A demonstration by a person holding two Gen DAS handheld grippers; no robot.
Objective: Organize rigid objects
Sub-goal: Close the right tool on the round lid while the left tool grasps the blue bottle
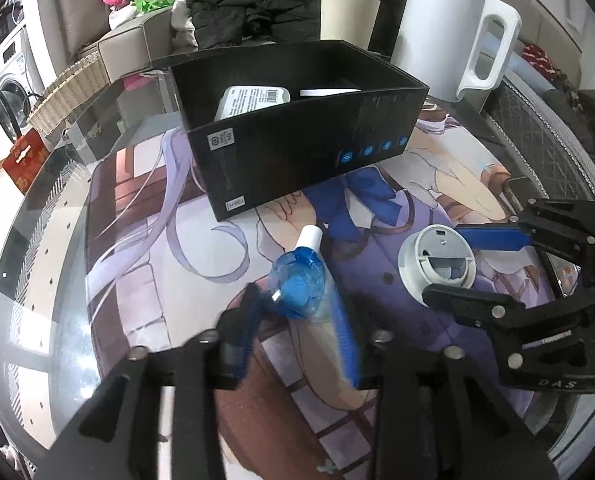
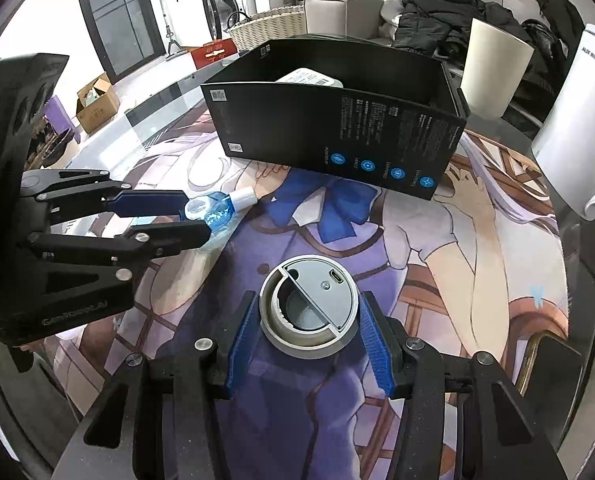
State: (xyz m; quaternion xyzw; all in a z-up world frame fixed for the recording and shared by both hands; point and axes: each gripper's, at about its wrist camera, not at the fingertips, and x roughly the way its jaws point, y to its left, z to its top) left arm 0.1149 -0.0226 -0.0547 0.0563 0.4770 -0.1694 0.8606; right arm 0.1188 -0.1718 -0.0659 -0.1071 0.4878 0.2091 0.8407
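A small blue bottle with a white cap (image 1: 299,274) lies on the printed mat (image 1: 177,216), between the fingers of my left gripper (image 1: 297,320), which stand around its base, open. It also shows in the right wrist view (image 2: 217,208), with the left gripper (image 2: 195,218) around it. A round grey-and-white device (image 2: 309,306) lies on the mat between the open fingers of my right gripper (image 2: 307,320); the pads are at its sides. It shows too in the left wrist view (image 1: 437,262). A black open box (image 1: 297,136) holds a white item (image 1: 253,100).
A white kettle (image 1: 453,32) and a beige cup (image 1: 347,14) stand behind the box (image 2: 329,128). The round glass table's edge (image 1: 17,240) curves at the left. A wicker basket (image 1: 69,92), a sofa with dark clothes (image 1: 249,4) and a washing machine (image 1: 1,80) lie beyond.
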